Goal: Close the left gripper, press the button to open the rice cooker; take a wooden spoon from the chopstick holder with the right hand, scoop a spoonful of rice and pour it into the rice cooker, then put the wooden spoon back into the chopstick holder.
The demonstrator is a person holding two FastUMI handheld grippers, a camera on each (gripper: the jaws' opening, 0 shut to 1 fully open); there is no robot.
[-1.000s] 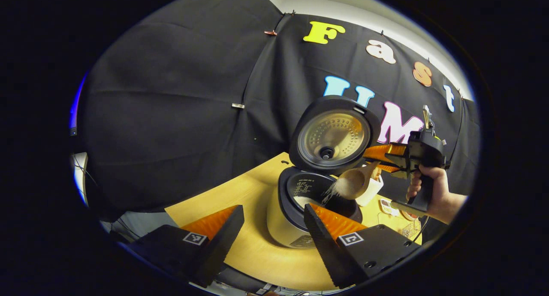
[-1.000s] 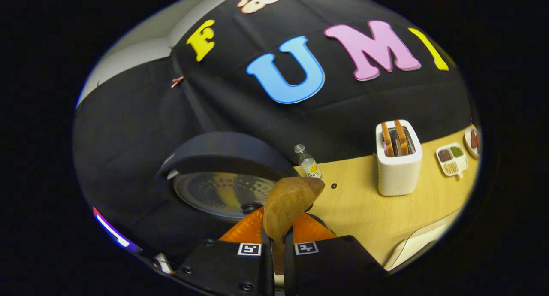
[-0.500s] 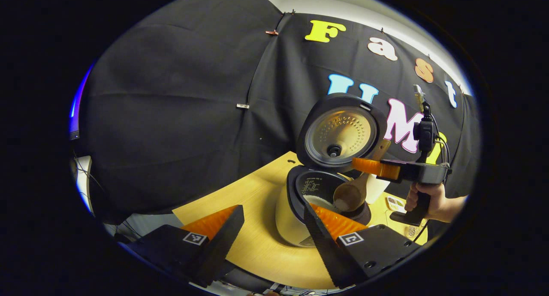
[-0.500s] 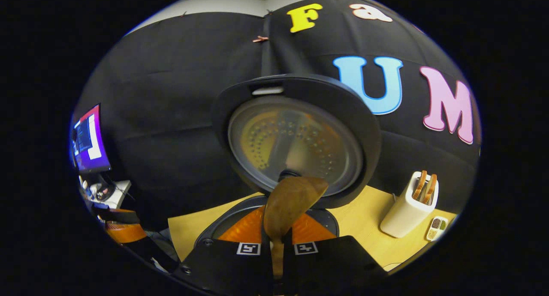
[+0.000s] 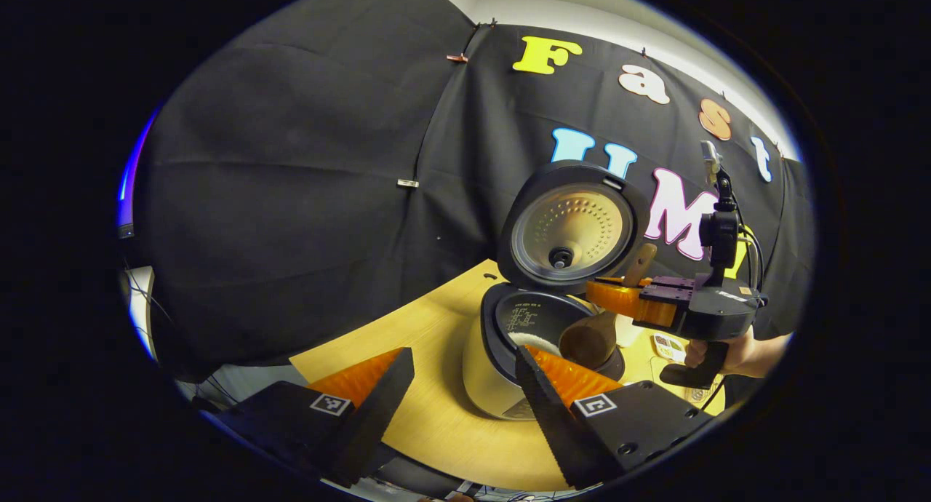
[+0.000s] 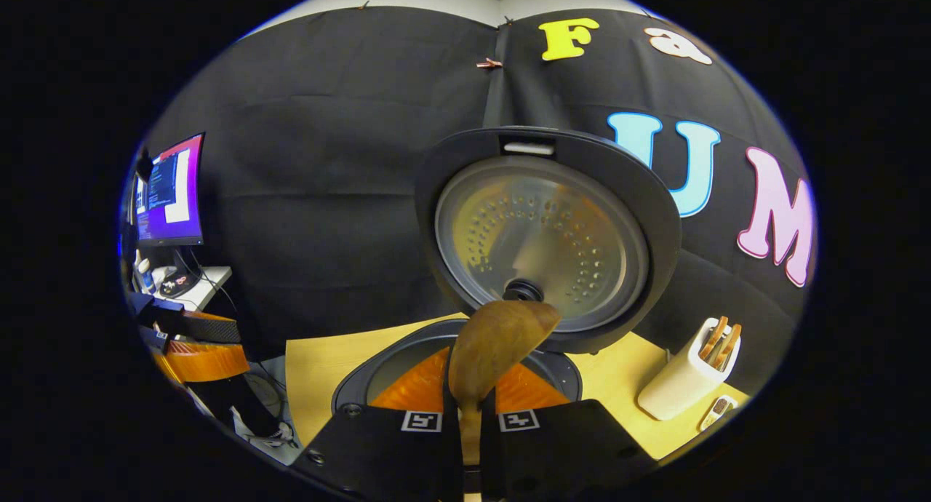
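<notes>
Spoon point(image 6: 494, 342): clamped by its handle between both fingers of the right gripper point(image 6: 469, 422), bowl forward. In the left gripper view the spoon point(image 5: 590, 336) hangs bowl-down over the right rim of the cooker point(image 5: 509, 342), handle end sticking up above the right gripper point(image 5: 618, 298); a hand point(image 5: 734, 351) holds that gripper to the right of the cooker.

Cooker: stands on the table point(image 5: 429, 407), lid point(image 5: 571, 229) up and standing behind the pot. White rice point(image 5: 534, 340) lies in the pot bottom. In the right gripper view the lid point(image 6: 542, 240) faces the camera with its metal inner plate toward it, and the pot rim point(image 6: 378, 364) shows just below the spoon bowl.

Left gripper point(image 5: 458, 393): fingers spread wide apart, holding nothing; sits in front of the cooker, right finger overlapping the cooker's front edge in view. It also shows at far left of the cooker in the right gripper view point(image 6: 193, 342).

Holder point(image 6: 687, 375): white, right of the cooker on the table, wooden sticks upright in it. Monitor point(image 6: 167, 189) far left of the cooker.
</notes>
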